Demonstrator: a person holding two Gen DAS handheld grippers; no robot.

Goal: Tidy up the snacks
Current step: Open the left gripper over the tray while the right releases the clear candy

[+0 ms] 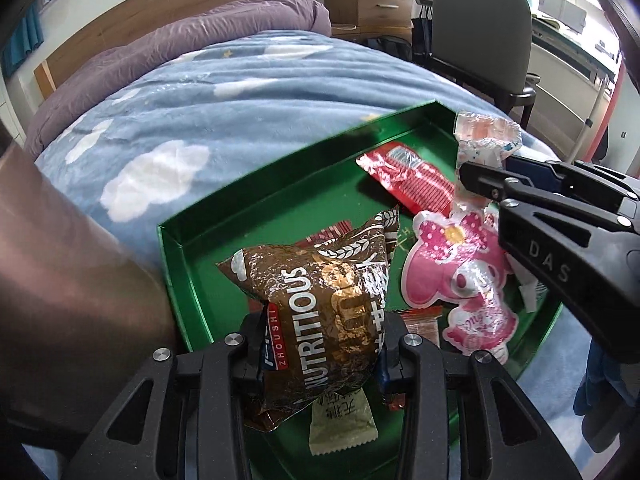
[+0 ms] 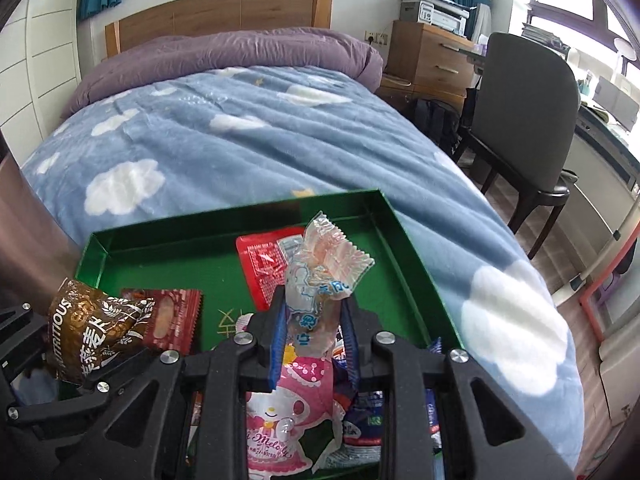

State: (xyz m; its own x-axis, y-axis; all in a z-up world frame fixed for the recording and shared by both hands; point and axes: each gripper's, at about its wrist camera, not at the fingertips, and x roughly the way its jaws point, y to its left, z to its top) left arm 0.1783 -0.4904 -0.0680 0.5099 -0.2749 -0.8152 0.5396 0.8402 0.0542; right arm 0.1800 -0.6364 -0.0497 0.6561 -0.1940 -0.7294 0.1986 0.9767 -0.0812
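Now brown pkt point(image 1: 320, 320) pinched btwn left fingers point(image 1: 252, 356), clear wrapper point(image 2: 320, 280) btwn right fingers point(image 2: 276, 328).

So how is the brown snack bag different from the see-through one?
The brown bag is puffy and shiny dark with big white letters; the see-through packet is thin, crinkly and pale. The left tool pinches the brown bag, the right tool the see-through packet. Both hang over the green tray.
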